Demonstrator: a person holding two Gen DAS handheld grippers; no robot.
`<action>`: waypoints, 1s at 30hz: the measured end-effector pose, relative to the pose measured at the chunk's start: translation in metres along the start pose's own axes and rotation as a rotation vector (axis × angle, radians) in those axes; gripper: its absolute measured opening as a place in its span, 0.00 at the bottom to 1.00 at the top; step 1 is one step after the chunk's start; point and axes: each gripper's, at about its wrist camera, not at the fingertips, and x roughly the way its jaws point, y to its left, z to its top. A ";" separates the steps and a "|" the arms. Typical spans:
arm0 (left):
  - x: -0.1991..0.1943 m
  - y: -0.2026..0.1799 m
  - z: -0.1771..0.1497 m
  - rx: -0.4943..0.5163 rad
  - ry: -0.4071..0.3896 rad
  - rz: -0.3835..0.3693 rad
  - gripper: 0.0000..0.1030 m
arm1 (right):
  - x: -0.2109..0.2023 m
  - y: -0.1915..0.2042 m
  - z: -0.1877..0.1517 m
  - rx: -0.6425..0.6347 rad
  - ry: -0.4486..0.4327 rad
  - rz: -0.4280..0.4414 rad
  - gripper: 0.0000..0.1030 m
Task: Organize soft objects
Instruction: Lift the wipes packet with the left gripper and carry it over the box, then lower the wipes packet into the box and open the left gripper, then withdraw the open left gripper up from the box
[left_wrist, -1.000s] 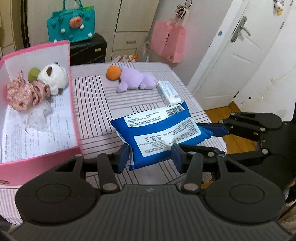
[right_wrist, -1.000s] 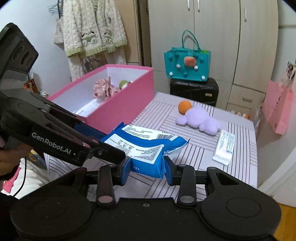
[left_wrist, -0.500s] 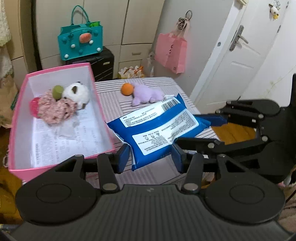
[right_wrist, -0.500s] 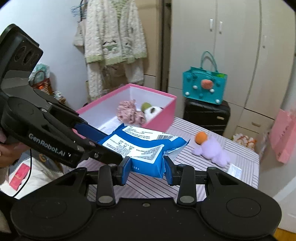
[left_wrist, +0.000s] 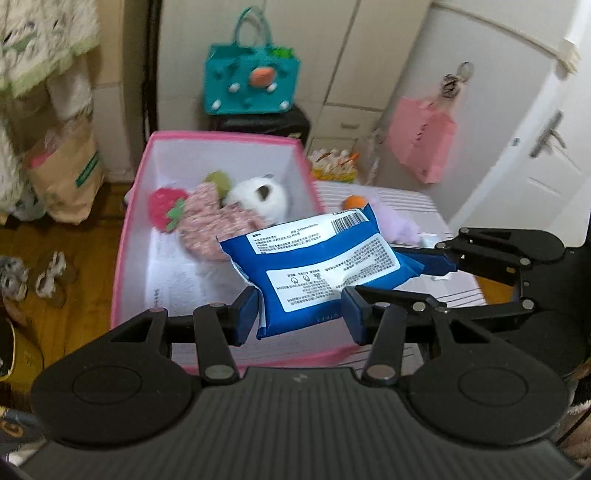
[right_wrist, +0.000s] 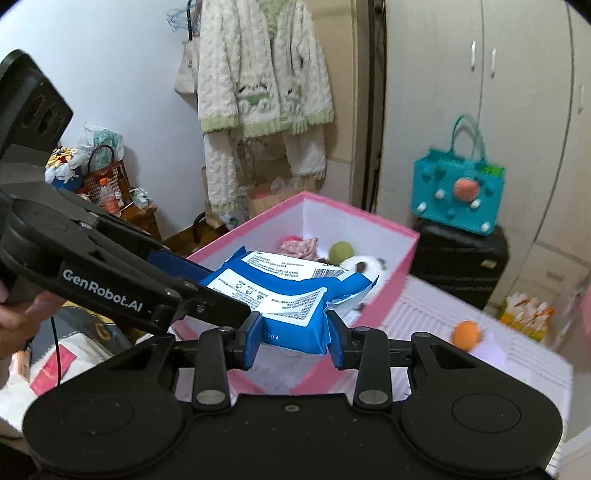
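Pink box (left_wrist: 127, 236): open on the left side of the striped table (left_wrist: 424, 206); a strawberry plush (left_wrist: 164, 208), a pink floral fabric bundle (left_wrist: 216, 229), a green ball (left_wrist: 218, 181) and a white panda plush (left_wrist: 262, 194) already lie inside.
Blue wipes pack (left_wrist: 321, 266): in the air over the box's near end, not yet dropped.
Left gripper (left_wrist: 301, 312): fingers clamped on the pack's near edge.
Right gripper (right_wrist: 293, 332): fingers pinched on the pack's other end.
Purple plush (left_wrist: 400, 229): on the table with its orange head (left_wrist: 352, 202), half hidden behind the pack.
Progress: I'd judge it past halfway; the pack needs releasing, then the purple plush remains.
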 end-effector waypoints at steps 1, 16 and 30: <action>0.006 0.008 0.002 -0.013 0.015 0.002 0.46 | 0.010 -0.001 0.003 0.012 0.016 0.012 0.41; 0.058 0.059 0.005 0.011 0.146 0.041 0.48 | 0.106 0.008 0.010 0.020 0.218 0.058 0.40; 0.017 0.039 -0.002 0.151 0.063 0.150 0.59 | 0.071 0.003 0.006 -0.023 0.200 0.056 0.41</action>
